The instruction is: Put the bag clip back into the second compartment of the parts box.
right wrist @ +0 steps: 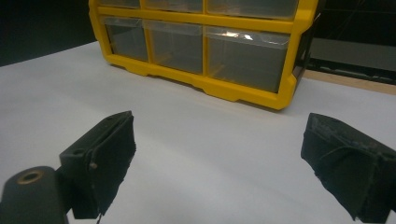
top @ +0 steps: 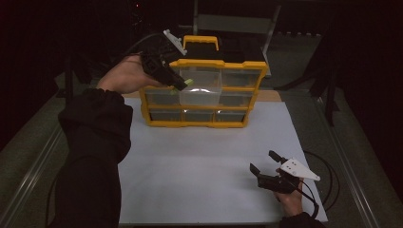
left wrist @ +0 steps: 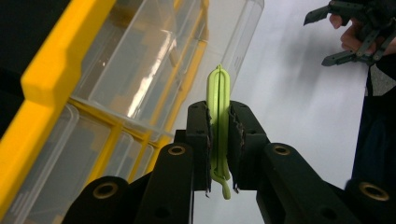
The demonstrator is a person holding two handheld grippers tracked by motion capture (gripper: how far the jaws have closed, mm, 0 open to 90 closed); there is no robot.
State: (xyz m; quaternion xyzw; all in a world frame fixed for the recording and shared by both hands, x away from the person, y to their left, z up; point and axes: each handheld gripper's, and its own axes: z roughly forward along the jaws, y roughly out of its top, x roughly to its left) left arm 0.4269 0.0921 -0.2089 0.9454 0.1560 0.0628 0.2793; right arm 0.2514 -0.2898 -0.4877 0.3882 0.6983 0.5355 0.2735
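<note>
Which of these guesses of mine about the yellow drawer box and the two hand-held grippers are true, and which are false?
1. The left gripper is shut on a thin light-green clip. True.
2. The right gripper holds a drawer. False: its jaws stand wide apart with nothing between them, over the white table surface.
3. The yellow organizer has clear drawers. True.
4. All drawers are pushed fully in. False: one drawer in the middle column sticks out toward the person, right by the left gripper.
5. The organizer lies flat on its back. False: it stands upright, with its handle on top.
</note>
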